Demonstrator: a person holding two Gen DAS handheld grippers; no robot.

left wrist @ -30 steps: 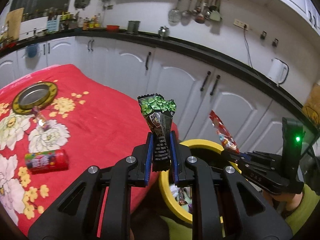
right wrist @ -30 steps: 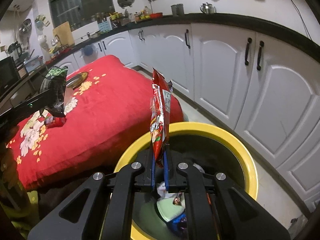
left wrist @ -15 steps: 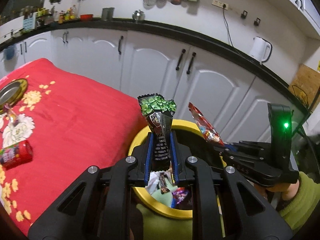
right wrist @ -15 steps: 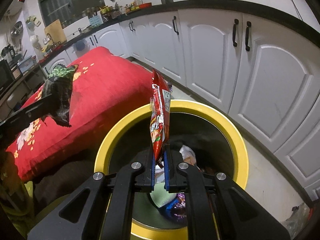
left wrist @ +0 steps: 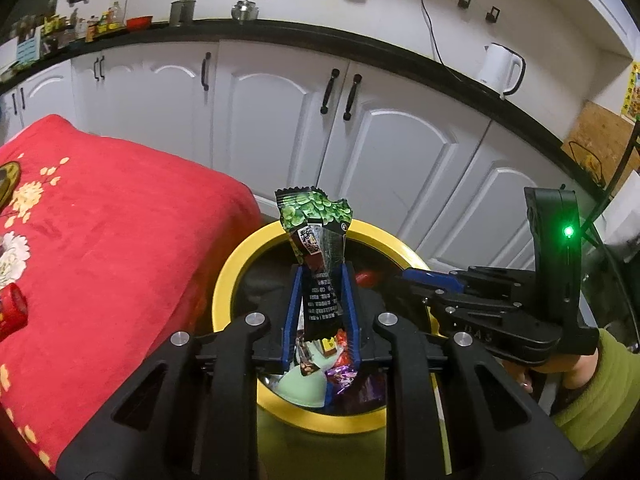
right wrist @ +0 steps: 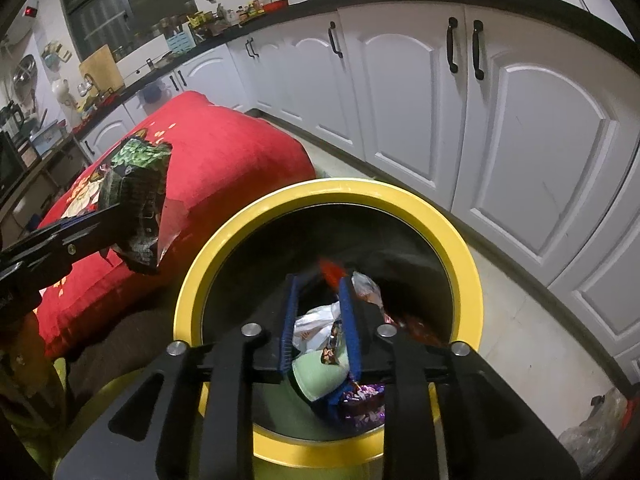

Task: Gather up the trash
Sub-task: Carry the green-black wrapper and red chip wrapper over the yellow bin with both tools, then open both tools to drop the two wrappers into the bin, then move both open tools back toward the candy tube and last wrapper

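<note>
The green and black wrapper stands up tall btwn the blue pads of the left gripper. Its green leafy top sticks up high, its black part w/ small white print goes down btwn the pads. The jaws are narrow and opening a bit right now, and the wrapper is still btwn them, touching the pads. In the right wrist view the same wrapper hangs crumpled at the tip of that gripper, just left of the bin's rim, in front of the red cloth.

The red wrapper is a blurry red shape at the tips of the right gripper, inside the bin's mouth. That gripper's jaws are opening and the pads do not press on it. In the left wrist view it is a small red blob in the bin, near the right gripper's tips.

The yellow bin sits on the floor right under both tools. It has a fat yellow rim and a dark inside. Down in it lie more trash bits: a pale green thing, white paper, a shiny purple wrapper.

Left of the bin is a table w/ a red cloth w/ flowers on it. A red can lies at its left edge. Behind are white cupboards w/ black handles and a white kettle on the dark counter. A hand in a green sleeve holds the right tool.
</note>
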